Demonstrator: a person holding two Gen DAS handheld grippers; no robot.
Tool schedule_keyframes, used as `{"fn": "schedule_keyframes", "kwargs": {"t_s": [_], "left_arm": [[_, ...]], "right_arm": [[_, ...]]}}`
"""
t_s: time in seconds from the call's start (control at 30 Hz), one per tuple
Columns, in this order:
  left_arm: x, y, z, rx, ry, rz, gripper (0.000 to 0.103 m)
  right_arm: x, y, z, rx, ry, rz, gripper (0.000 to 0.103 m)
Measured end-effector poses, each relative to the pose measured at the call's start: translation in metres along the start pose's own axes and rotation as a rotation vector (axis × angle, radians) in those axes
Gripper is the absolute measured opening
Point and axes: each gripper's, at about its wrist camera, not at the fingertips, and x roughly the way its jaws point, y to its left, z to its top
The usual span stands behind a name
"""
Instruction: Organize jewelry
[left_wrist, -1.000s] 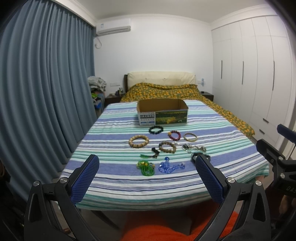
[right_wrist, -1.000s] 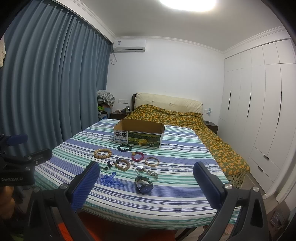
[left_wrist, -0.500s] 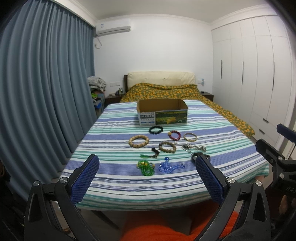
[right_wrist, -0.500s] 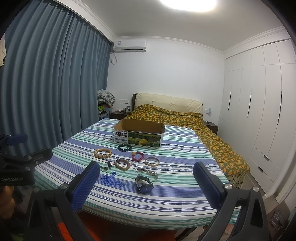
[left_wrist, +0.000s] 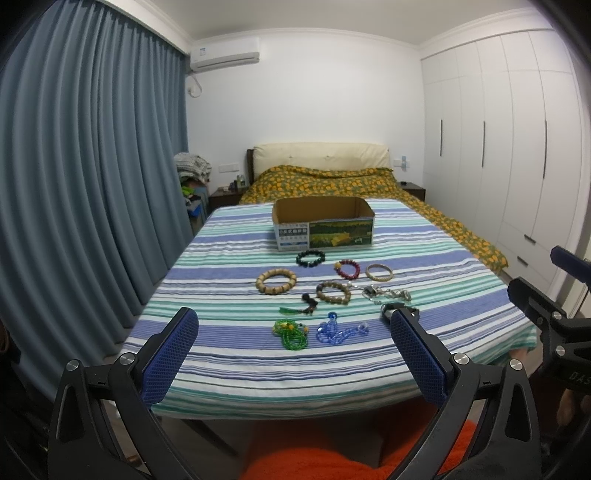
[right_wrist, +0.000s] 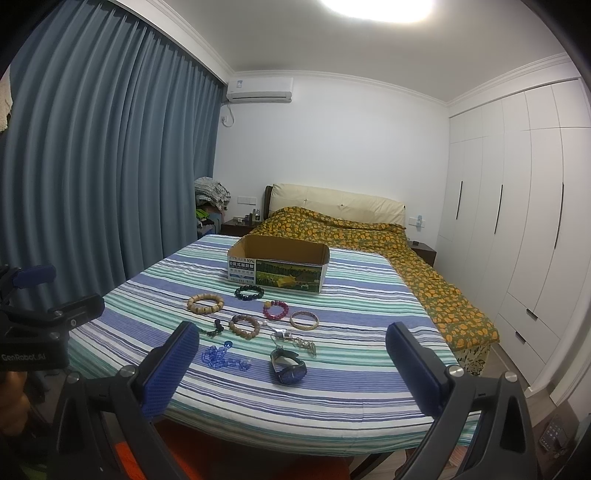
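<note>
Both tongs, left and right, gape over round beaded bracelets on striped cloth

Blue curtains filled the left of the frame, hanging in folds from the ceiling. A white air conditioner sat high on the white back wall, upper centre. Below it stood a bed with a cream headboard and an orange-patterned cover, a striped sheet spread over its near part. White wardrobes with dark handles lined the right side. A ceiling light glared at the top edge. A dark nightstand stood right of the bed.
</note>
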Motion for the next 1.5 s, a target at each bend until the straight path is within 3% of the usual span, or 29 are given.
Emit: {"fn": "schedule_keyframes", "kwargs": {"t_s": [1.5], "left_arm": [[0.0027,0.0022,0.0022,-0.003,0.018,-0.02,0.103]], "right_arm": [[-0.0053,-0.0004,-0.0005,-0.012,-0.003,0.019,0.103]]}}
